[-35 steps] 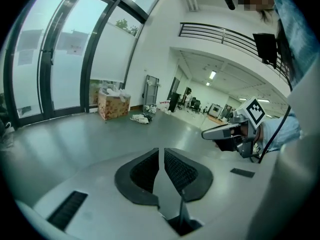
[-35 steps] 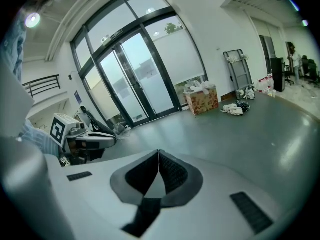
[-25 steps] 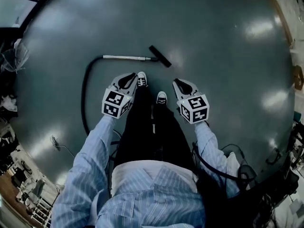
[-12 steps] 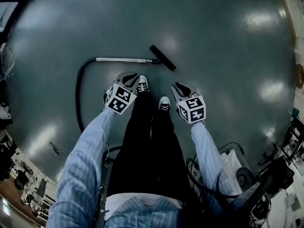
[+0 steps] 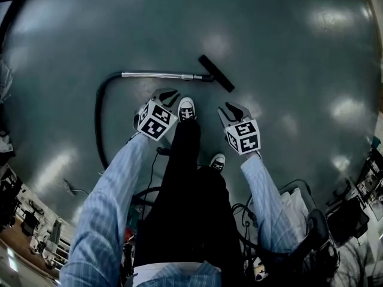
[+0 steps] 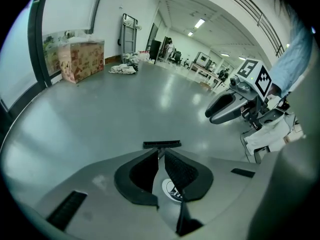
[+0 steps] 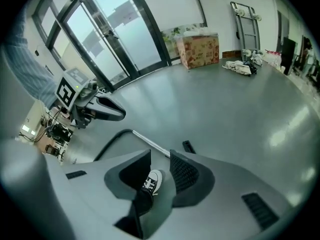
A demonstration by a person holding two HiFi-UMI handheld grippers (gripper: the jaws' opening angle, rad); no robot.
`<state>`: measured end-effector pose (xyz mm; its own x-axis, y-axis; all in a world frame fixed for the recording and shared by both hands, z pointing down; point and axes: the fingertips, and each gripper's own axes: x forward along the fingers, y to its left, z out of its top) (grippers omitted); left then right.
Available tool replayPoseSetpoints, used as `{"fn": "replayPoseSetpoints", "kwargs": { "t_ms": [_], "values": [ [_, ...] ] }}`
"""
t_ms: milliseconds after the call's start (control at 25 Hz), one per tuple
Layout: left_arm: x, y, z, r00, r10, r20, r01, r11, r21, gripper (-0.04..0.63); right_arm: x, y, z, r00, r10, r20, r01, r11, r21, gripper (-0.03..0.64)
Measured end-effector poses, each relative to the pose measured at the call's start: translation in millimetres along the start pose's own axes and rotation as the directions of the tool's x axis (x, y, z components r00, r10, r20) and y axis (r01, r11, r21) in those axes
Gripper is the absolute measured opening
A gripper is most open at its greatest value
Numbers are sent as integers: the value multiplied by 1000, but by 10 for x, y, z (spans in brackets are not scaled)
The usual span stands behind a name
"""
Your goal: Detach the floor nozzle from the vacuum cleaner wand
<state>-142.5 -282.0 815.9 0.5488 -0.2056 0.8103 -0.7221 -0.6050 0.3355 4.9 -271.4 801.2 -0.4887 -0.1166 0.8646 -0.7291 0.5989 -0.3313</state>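
Note:
The vacuum's silver wand (image 5: 161, 75) lies flat on the grey floor, with the black floor nozzle (image 5: 216, 73) on its right end and a black hose (image 5: 99, 121) curving from its left end. My left gripper (image 5: 169, 93) hangs just short of the wand, shut and empty; its view shows the nozzle (image 6: 162, 144) past the closed tips. My right gripper (image 5: 231, 108) hovers below the nozzle. Its jaws are opening with nothing gripped. Its view shows the wand (image 7: 150, 144), the nozzle (image 7: 188, 146) and a shoe (image 7: 151, 180) through the gap.
The person's legs and shoes (image 5: 187, 108) stand between the two grippers, close to the wand. Cables and gear (image 5: 299, 220) crowd the floor behind at the right. A cardboard box (image 7: 198, 49) and a trolley (image 7: 246, 19) stand by the far wall.
The person has bent down, and both grippers have sunk toward the floor and closer to the wand. One foot has dropped back.

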Motion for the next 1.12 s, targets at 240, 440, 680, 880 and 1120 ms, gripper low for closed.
{"fn": "replayPoseSetpoints", "kwargs": {
  "t_ms": [240,440,680,880,1120],
  "values": [
    [681,100,-136,998,-43,-52,44,999,16,100,576,-467,-78,998,-5,-57,-1,995,-96,104],
    [1204,325,-493,995,-17,-95,25,996,83,107,1191,-539,-409,990,30,-135,-58,975,-214,181],
    [1739,419,-852,989,20,-144,12,976,218,136,1750,-735,-984,985,-5,-172,-58,932,-359,204],
    [2308,686,-1179,980,69,-189,-8,951,309,138,2363,-926,-1074,990,-40,-136,-32,871,-490,204],
    [2978,889,-1530,965,100,-244,16,902,432,140,3067,-1178,-1238,981,-80,-179,-58,752,-656,203]
  ]
}}
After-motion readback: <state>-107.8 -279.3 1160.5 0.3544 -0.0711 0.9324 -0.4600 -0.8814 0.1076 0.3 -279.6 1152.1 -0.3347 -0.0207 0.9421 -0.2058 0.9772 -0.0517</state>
